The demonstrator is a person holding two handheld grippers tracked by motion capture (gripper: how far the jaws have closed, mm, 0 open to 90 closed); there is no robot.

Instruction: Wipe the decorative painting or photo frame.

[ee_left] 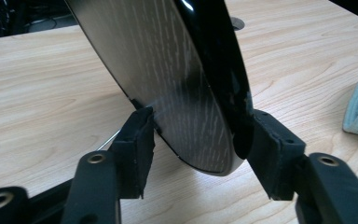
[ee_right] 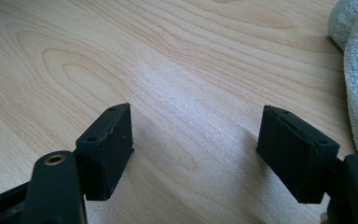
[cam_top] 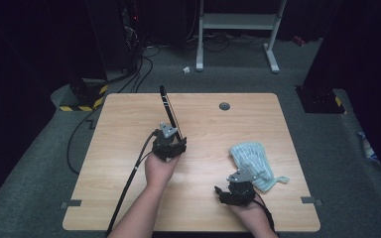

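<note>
A: Nearest thing: left hand-held gripper (ee_left: 193, 140), pads either side of the bottom corner of that black tablet (ee_left: 177, 84). Glossy screen, reflects the wood grain.

B: Clamped?

A: Looks so. Left pad (ee_left: 135, 140) meets the screen face, right pad sits on the rounded back edge. Jaws about mid-width, pressed across the slab's thickness. From the high view the tablet (cam_top: 169, 111) stands on edge, tilted, left of the desk's middle, low corner at the gripper (cam_top: 171, 144).

B: Handling?

A: Stiff, thin, probably moderately heavy for one corner grip. Slick glass and a curved back, so I'd guess it can pivot or slip. Fragile too. Better hold would be further along the edge, pads flat on both faces.

B: Right side?

A: Right hand-held gripper (ee_right: 196, 154) stands wide apart, nothing between, bare desk (ee_right: 168, 60) under it. Pale blue cloth (cam_top: 252, 159) just beside it, not touched as far as I can tell.
</note>
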